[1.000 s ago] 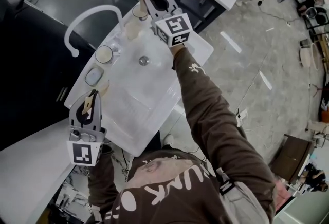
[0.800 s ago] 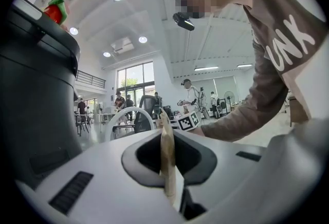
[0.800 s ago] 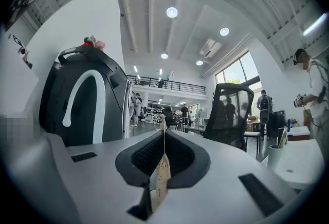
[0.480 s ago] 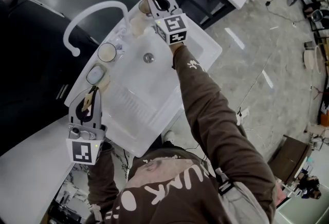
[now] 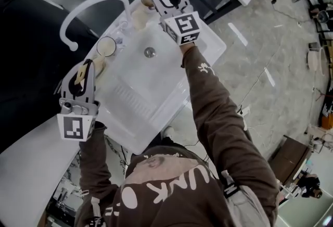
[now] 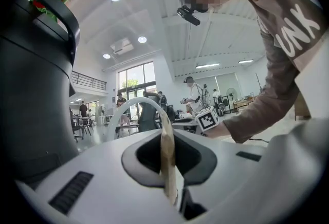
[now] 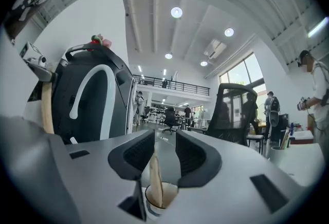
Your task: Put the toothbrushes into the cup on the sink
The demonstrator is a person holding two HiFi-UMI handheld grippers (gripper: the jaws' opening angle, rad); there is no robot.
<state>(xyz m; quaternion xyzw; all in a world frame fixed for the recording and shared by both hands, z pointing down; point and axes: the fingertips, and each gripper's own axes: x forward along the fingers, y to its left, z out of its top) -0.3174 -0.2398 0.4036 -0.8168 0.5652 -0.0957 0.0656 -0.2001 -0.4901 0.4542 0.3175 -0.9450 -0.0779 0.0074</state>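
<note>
**Q:** Left side, state?
**A:** Left gripper [image 6: 167, 138] has its jaws fully closed, clamped on a tan toothbrush [image 6: 168, 172]. The handle stands upright between the pads. In the head view it sits at the left rim of the white sink [image 5: 156, 101], just near of a round container [image 5: 106, 46]

**Q:** Right side?
**A:** Right gripper [image 7: 164, 138] has its jaws opening, and the pads are clear of the second toothbrush [image 7: 154, 176]. This brush stands between the jaws, tilted, with its lower end inside the cup [image 7: 170, 194]

**Q:** Cup position?
**A:** On the far edge of the sink, right of the curved white faucet [image 5: 93, 4] and directly under the right gripper. Well apart from the left gripper
</note>
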